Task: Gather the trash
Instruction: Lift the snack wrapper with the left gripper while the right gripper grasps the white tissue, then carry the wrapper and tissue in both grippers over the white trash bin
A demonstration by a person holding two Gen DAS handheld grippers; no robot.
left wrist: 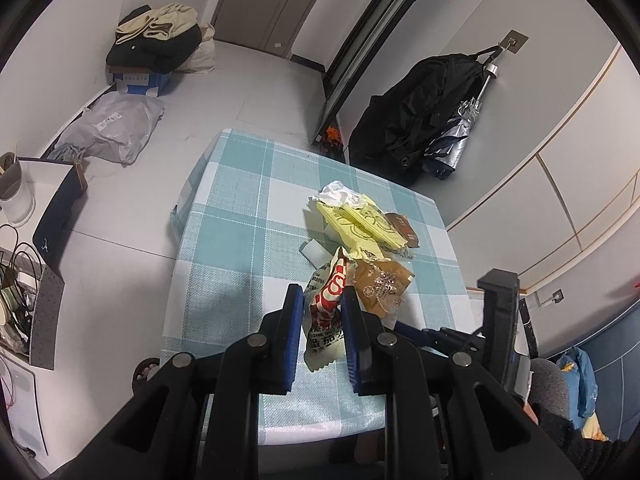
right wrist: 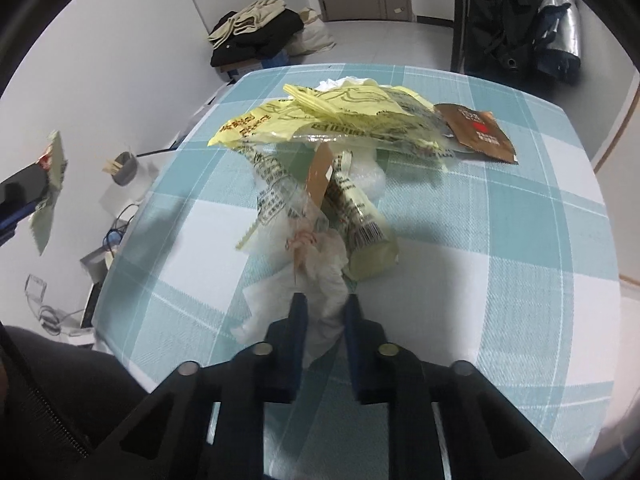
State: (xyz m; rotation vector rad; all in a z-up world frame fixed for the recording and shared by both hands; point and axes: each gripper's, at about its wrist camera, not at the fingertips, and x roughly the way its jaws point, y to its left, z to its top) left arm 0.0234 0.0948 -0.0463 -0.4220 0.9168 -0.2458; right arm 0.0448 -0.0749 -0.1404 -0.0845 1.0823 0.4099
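On a small table (left wrist: 224, 200) covered with a teal and white checked cloth, we see a loose heap of trash toward the far right side. In the left wrist view our left gripper (left wrist: 322, 300) has its blue-padded fingers (left wrist: 294, 320) drawn narrow, pinching a red and white sauce sachet (left wrist: 326, 320) that stands up between them above the cloth. Just beyond it lies a brown translucent wrapper (left wrist: 380, 284), then a crumpled yellow plastic bag (left wrist: 360, 228), a white tissue (left wrist: 336, 194) at the far end, a dark brown packet (left wrist: 404, 230) to the right, and a small white block (left wrist: 314, 250) on the cloth beside the heap.

In the right wrist view our right gripper (right wrist: 322, 308) is also closed down narrow, its jaws gripping a crumpled white tissue (right wrist: 320, 280) that rests on the cloth. Touching the tissue beyond the fingertips are clear printed wrappers and a pale yellow tube-shaped package (right wrist: 366, 236) with a barcode. Farther back the yellow bag spreads across the heap, with the brown packet at its right edge. At the left edge of this view the left gripper shows with the sachet hanging from it.

Around the table we see a grey floor, a pile of clothes (left wrist: 156, 40) on a box by the wall, a grey plastic parcel bag (left wrist: 112, 128), and a black bag (left wrist: 416, 116) hanging with a folded silver umbrella (left wrist: 452, 140)
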